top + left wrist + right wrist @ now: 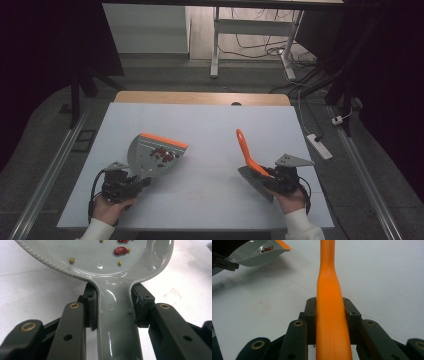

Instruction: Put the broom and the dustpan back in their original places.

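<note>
So the grey dustpan [156,156] sits low over the white counter [210,125] around 8 o'clock from its middle, orange lip pointing off toward 1 o'clock, with a little pile of red beans [162,155] plus a few tiny yellowish bits in the tray. Its handle [117,322] runs straight back between the fingers [91,307] of the left gripper [120,184], which are pinched tight on both sides of it.

Over at about 4 o'clock, the orange brush handle [246,150] sticks up, tilted toward 11 o'clock. The right gripper [280,181] has its fingers [352,315] squeezed on that handle too, one on each side, grey bristles [254,181] hanging just below. The two tools are well apart.
</note>
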`<state>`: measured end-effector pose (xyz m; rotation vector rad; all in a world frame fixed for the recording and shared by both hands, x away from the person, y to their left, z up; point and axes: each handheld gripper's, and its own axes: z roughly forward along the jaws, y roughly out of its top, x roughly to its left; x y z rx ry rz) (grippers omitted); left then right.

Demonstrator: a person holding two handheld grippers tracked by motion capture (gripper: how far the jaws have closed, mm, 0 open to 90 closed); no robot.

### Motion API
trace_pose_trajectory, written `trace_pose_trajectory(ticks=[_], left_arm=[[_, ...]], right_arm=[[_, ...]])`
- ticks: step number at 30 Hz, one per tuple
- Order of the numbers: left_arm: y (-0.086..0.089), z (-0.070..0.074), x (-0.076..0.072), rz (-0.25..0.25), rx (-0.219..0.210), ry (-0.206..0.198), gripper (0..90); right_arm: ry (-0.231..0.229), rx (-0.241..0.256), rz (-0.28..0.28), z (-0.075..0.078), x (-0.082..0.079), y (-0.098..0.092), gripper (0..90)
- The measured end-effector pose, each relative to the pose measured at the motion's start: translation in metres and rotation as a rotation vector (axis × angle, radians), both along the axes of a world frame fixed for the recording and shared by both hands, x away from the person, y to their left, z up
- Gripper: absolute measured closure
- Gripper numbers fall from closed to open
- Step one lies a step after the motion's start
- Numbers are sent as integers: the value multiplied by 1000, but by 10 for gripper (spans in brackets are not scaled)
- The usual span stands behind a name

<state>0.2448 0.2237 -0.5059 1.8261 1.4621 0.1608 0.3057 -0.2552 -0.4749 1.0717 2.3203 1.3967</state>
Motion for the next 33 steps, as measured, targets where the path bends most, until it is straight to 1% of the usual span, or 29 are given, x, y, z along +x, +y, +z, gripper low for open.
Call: trace_pose_trajectory(ticks=[3,9,13,16,19,20,24,26,28,30,33], left_arm=[[2,-2,-2,29,-4,1,619],[5,-5,-4,81,4,3,618],[7,-9,-3,98,3,15,618],[8,-12,-2,122,4,23,618],[10,-15,-2,148,-3,30,618],[10,-16,-1,149,-4,33,618],[11,-18,0,162,1,42,618],[10,-20,0,170,7,48,618],[10,-22,1,176,8,56,618],[10,-23,1,177,12,62,618],[10,-25,3,181,13,70,618]], right_arm=[[11,7,-9,-1,0,-1,705],[32,4,-21,-3,0,-4,705],[56,1,-24,-6,1,-6,705],[70,11,-25,-8,2,-7,705],[78,9,-26,-9,1,-8,705],[82,12,-27,-10,1,-8,705],[96,0,-25,-13,1,-7,705],[111,-5,-25,-14,1,-8,705],[122,-24,-33,-17,3,-8,705],[139,-31,-38,-20,5,-8,705],[151,-30,-61,-21,8,-11,705]])
